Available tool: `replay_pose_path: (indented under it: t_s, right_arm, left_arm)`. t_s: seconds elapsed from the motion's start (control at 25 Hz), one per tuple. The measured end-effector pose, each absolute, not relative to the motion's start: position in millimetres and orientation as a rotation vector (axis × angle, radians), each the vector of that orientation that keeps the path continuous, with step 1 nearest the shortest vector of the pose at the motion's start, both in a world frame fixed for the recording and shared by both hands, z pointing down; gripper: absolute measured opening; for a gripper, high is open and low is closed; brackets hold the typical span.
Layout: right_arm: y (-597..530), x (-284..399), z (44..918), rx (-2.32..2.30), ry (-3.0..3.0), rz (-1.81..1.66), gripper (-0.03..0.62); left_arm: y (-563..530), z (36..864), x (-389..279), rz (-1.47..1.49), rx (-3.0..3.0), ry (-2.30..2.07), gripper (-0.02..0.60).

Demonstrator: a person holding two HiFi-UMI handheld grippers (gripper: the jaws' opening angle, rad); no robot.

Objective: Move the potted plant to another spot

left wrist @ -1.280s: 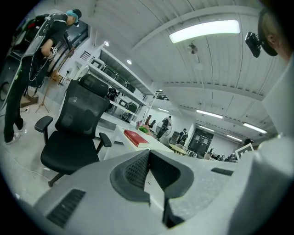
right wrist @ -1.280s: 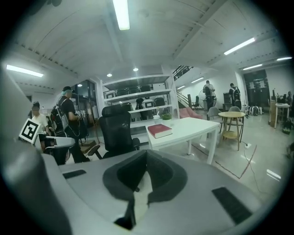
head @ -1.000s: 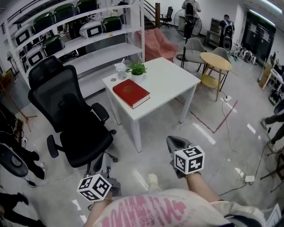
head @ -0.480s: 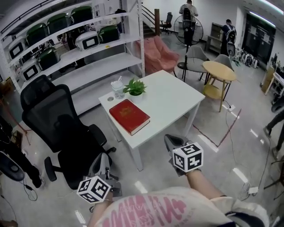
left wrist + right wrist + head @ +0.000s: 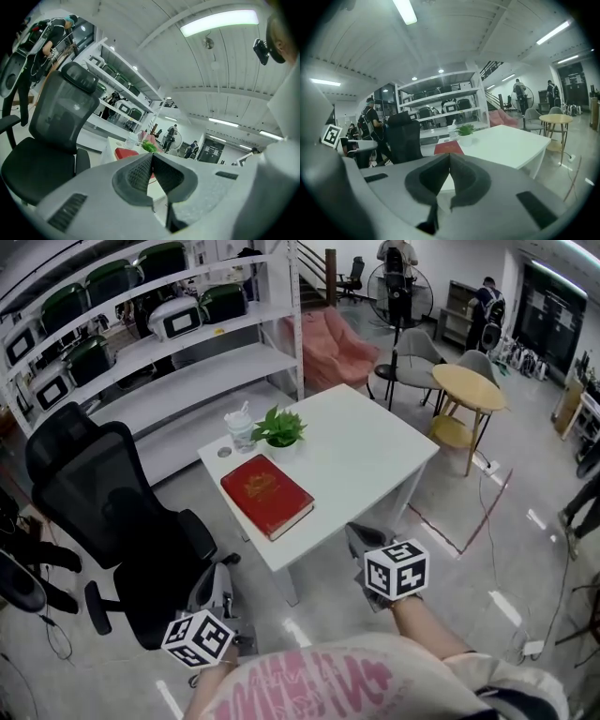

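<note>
Approaching the table [image 5: 366, 451]: in the head view the white top has slid closer over the past second, and its near edge now lies just ahead of both tools, a sign the person has been walking in. The left tool [image 5: 214, 573] and the right tool [image 5: 356, 535] are held low at 7 and 5 o'clock of the frame. Each has its jaws pressed together with nothing between them, as each tool's own view confirms.

The potted plant [image 5: 280, 430] stands untouched at about 10 o'clock on the tabletop, just beside a clear cup [image 5: 240, 430] at its 9 o'clock. A red book [image 5: 266, 495] lies at the plant's 6 o'clock. A black office chair [image 5: 103, 512] stands at the table's 8 o'clock. The plant is still well apart from both tools, so the move has not begun. A reach across the book and an opening of the jaws likely come first.
</note>
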State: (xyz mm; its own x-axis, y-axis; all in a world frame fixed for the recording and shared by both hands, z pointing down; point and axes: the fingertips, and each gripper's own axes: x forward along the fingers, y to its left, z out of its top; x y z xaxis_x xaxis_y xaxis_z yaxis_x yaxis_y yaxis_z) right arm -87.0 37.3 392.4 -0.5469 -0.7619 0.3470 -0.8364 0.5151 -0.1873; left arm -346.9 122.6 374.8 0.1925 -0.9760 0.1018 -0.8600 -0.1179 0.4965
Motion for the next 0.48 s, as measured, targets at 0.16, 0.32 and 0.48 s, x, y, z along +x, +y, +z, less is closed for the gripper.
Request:
replay_pose_path:
  t_s: [0.16, 0.32, 0.48]
  right_arm:
    - [34, -88, 408, 1.349, -2.528, 0.543, 0.006]
    - [29, -91, 419, 1.342, -2.510, 0.575, 0.006]
    - [18, -94, 422, 1.349, -2.503, 0.626, 0.006]
  left_arm:
    - [122, 389, -347, -0.307, 2.006, -1.708, 0.003]
    - [115, 395, -353, -0.305, 1.972, -1.713, 0.003]
    - [100, 398, -353, -0.299, 1.971, -1.692, 0.003]
